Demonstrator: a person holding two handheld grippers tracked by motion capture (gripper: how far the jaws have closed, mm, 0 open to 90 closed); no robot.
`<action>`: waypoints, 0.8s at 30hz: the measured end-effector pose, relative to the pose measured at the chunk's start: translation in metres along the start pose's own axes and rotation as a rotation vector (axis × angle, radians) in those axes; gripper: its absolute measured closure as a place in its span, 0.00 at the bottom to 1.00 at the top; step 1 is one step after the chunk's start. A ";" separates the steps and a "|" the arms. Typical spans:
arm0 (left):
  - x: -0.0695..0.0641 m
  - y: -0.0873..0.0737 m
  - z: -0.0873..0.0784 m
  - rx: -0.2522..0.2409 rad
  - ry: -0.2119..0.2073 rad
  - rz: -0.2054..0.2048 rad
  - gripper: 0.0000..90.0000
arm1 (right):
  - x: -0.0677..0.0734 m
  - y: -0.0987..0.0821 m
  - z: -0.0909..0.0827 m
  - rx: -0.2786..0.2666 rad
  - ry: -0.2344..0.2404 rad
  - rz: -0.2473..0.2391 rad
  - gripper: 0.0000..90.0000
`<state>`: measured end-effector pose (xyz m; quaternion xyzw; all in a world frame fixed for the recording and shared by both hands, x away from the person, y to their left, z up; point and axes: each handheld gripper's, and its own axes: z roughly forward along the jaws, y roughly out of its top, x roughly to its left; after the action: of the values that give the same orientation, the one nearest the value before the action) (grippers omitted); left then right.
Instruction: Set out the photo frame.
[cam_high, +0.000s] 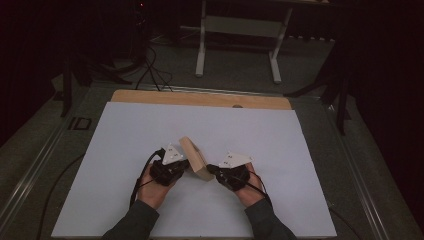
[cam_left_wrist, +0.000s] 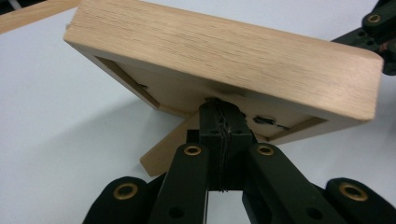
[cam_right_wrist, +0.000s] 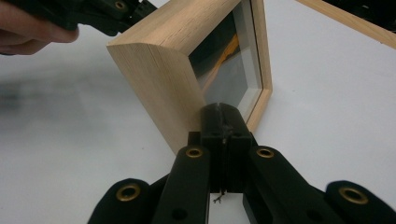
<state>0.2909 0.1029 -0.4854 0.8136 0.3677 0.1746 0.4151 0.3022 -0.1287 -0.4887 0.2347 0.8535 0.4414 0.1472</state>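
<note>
- Two forearms in dark sleeves entered from the near edge of the counter (cam_high: 125, 210), a white sheet over a wooden top whose bare strip showed along the far edge.
- Each hand held a black two-jaw gripper topped by a grey three-cornered plate; the left gripper (cam_high: 186, 166) and right gripper (cam_high: 211, 169) met near the middle of the counter, slightly toward the near edge.
- Between them stood a light oak picture frame with a deep rim and glass front (cam_high: 196, 159), tilted, its lower edge resting on the white sheet.
- Seen from the left gripper view, the left gripper (cam_left_wrist: 223, 109) had its fingers pressed together with no gap, their tips touching the recessed back of the frame (cam_left_wrist: 224, 51), beside a flat wooden stand leg (cam_left_wrist: 170, 149) that reached down to the counter (cam_left_wrist: 56, 140).
- Seen from the right gripper view, the right gripper (cam_right_wrist: 223, 112) also had its fingers clenched flat against each other, tips meeting the lower corner of the frame (cam_right_wrist: 159, 79) on its glazed side; whether they pinched anything could not be told.
- Farther off in that view, a hand (cam_right_wrist: 28, 35) held the other gripper at the top of the frame.
</note>
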 end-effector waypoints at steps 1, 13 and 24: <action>-0.001 0.000 0.000 0.000 -0.003 0.000 0.99 | 0.000 0.000 0.000 0.002 0.000 0.000 1.00; -0.002 0.000 0.006 0.012 -0.015 0.010 0.99 | 0.001 -0.001 0.000 0.002 0.003 -0.002 1.00; 0.005 0.000 0.010 0.004 -0.018 -0.010 0.99 | 0.007 0.000 0.003 0.006 0.013 -0.014 1.00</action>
<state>0.3001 0.1017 -0.4915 0.8141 0.3683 0.1646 0.4177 0.2979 -0.1231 -0.4914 0.2262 0.8575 0.4391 0.1440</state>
